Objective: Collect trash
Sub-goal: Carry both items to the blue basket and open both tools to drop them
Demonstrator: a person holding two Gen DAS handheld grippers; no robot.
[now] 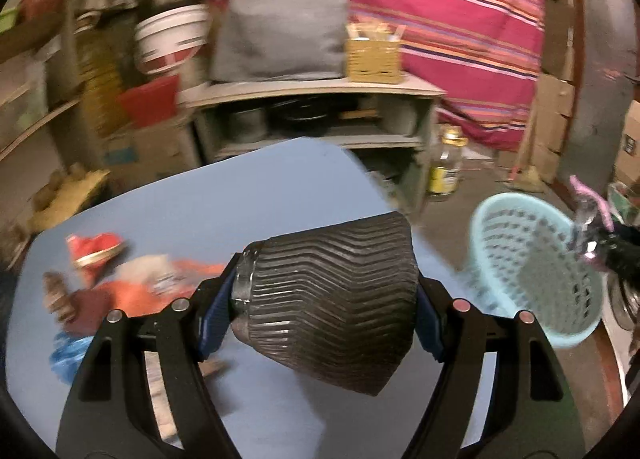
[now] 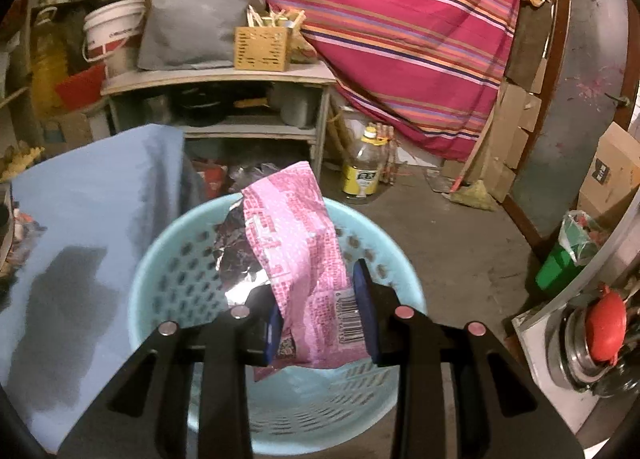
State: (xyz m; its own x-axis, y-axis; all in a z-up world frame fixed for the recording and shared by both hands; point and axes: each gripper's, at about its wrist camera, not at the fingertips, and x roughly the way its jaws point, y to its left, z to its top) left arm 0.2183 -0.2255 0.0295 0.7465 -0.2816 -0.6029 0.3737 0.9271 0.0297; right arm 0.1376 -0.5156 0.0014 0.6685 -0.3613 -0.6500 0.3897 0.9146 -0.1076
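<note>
To the left of our left hand-held gripper (image 1: pixel 324 315), loose trash (image 1: pixel 120 283) lies on the blue tabletop (image 1: pixel 240 187): red and orange wrappers, a brown piece and a blue crumpled bit, all blurred. Between the blue pads (image 1: pixel 216 319) of that hand-held gripper we grip a dark grey ribbed paper cup (image 1: pixel 332 307), lying on its side with a zigzag pattern of ridges and its rolled rim turned to the left. Right of it, past the tabletop's edge, sits the pale blue perforated basket (image 1: pixel 536 267), tilted in this view.

Our right hand-held gripper (image 2: pixel 320 323) is clamped on a pink snack wrapper (image 2: pixel 300 259), printed in a darker pink pattern, with a barcode near the right pad and a crumpled silver inner side showing on its left. The wrapper hangs directly above the basket (image 2: pixel 168 259), which lies just beyond and below the fingers. Further right stands a green bin (image 2: pixel 560 267) lined with a clear bag.
</note>
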